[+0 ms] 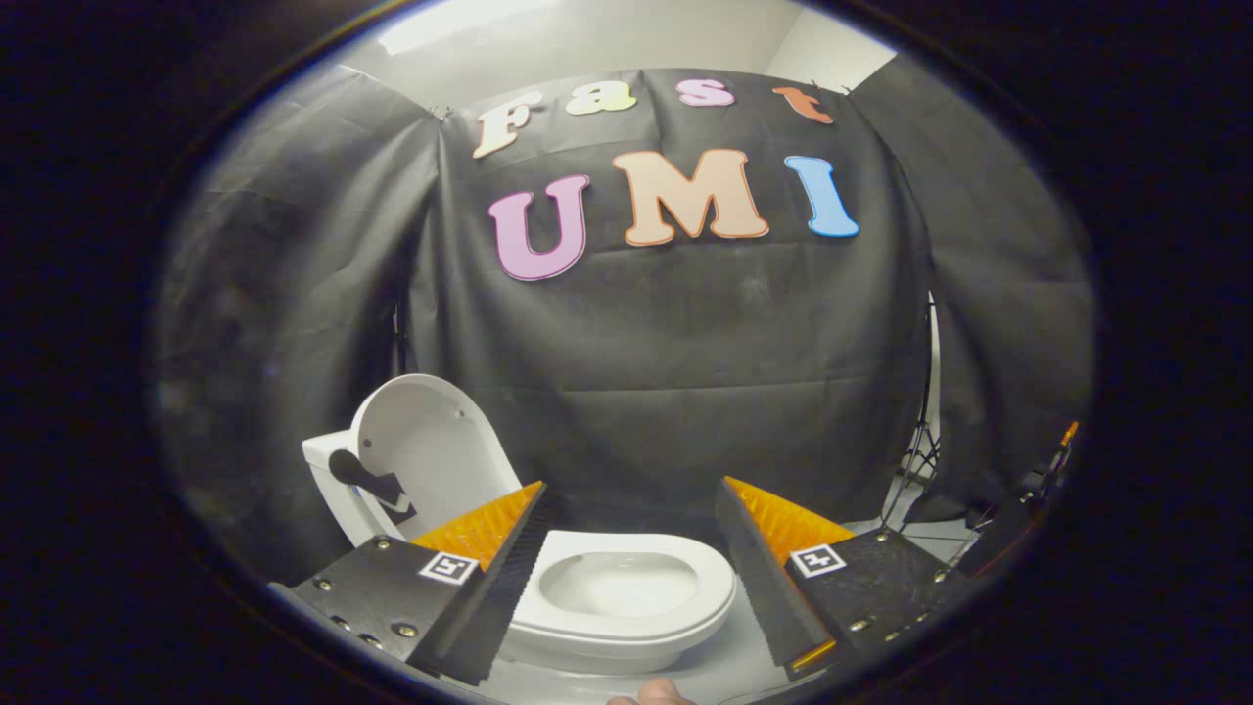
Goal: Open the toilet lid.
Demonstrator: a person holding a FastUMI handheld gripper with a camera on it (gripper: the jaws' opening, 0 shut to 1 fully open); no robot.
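The white oval plastic toilet lid (423, 446) stands raised upright against the tank, beyond the left finger, with the white seat and bowl (626, 587) exposed between the fingers. The tongs (626, 509) hang released, fingers spread wide, grasping nothing. A black tripod stand (915, 460) rises at the right by the cloth wall.

Pale floor (724, 666) under white toilet (626, 597), tripod legs (915, 470) well apart.

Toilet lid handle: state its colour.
Black, on the raised white plastic toilet lid; the handle shows best in the gripper view.
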